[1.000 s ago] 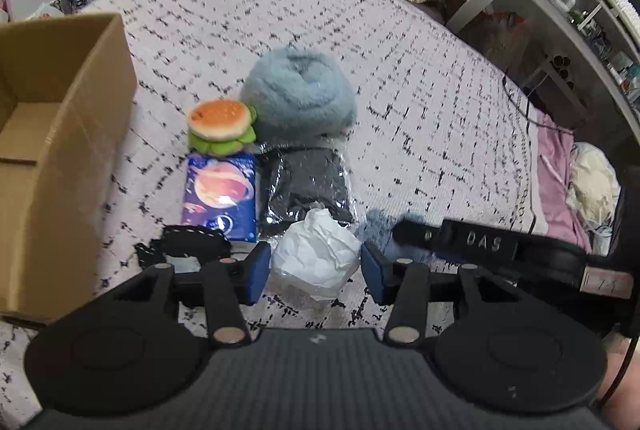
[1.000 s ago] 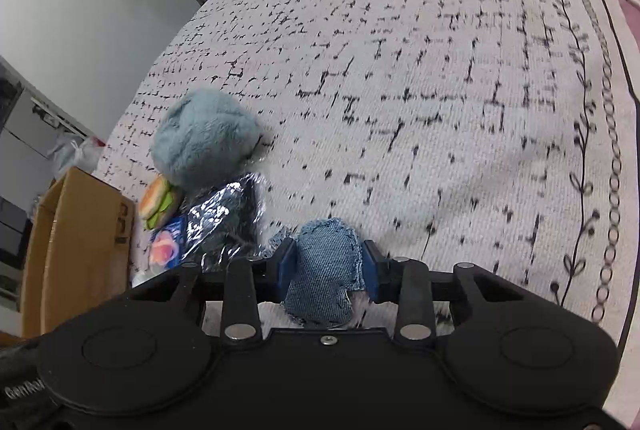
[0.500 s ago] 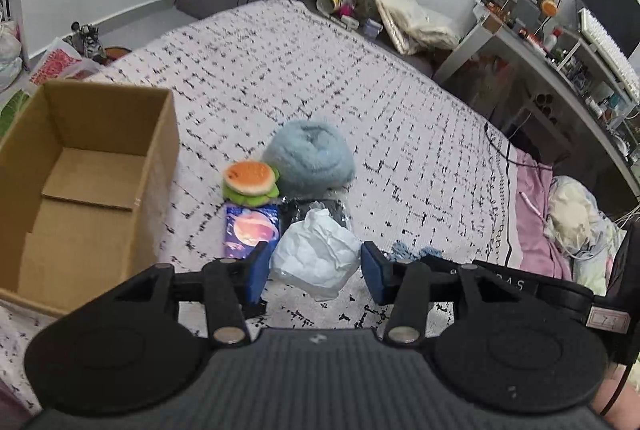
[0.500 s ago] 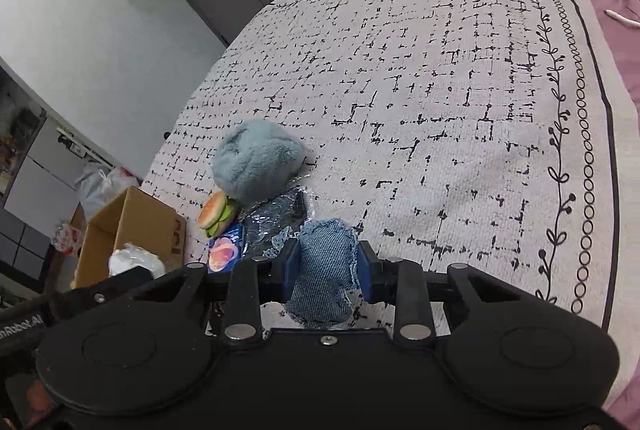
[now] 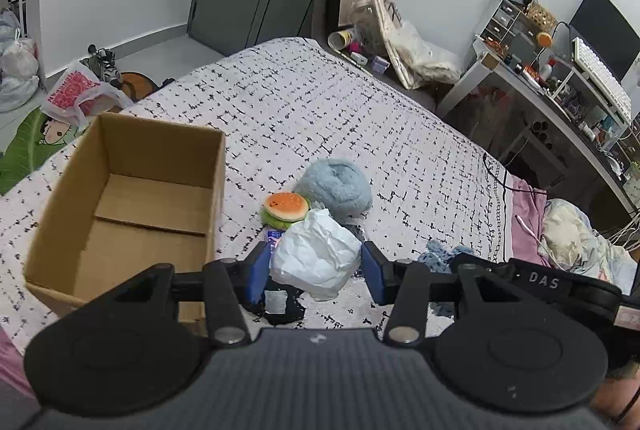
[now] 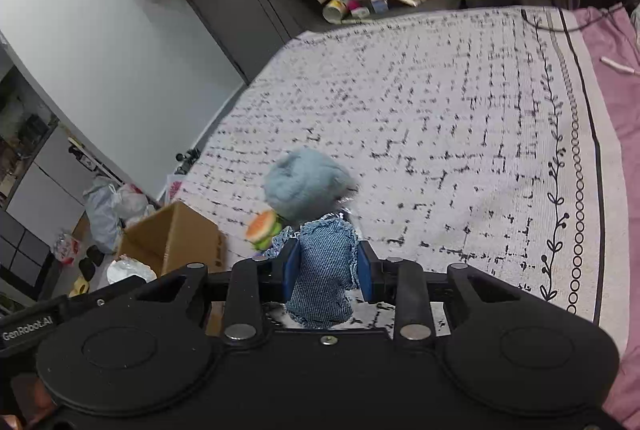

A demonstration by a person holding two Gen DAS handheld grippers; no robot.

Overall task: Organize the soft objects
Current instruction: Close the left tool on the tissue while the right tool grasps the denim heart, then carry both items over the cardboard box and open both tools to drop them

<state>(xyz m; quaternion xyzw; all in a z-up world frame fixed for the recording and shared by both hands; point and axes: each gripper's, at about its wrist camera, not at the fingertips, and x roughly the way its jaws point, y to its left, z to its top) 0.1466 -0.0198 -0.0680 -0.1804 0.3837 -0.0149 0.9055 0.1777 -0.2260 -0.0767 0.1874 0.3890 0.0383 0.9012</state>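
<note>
My left gripper point(image 5: 315, 265) is shut on a crumpled white bag point(image 5: 316, 254), held up above the bed. My right gripper point(image 6: 325, 264) is shut on a blue denim pouch point(image 6: 324, 270), also lifted. Below on the patterned bedspread point(image 5: 320, 110) lie a fluffy light-blue plush point(image 5: 336, 186), a burger toy point(image 5: 285, 209) and a blue packet point(image 5: 274, 235), mostly hidden behind the white bag. An open cardboard box point(image 5: 132, 206) stands empty at the left of the bed. In the right wrist view the plush point(image 6: 306, 184), burger toy point(image 6: 263, 230) and box point(image 6: 172, 242) show beyond the pouch.
A desk point(image 5: 560, 98) with a keyboard and clutter stands at the right. Bags point(image 5: 76, 94) and shoes lie on the floor to the left. A pink sheet point(image 6: 616, 110) borders the bedspread on the right. A cable point(image 5: 500, 178) runs over the bed's edge.
Both grippers have risen with their loads, so the bed and room show from higher and farther. The box's inside has come into view. The things on the bed have not moved.
</note>
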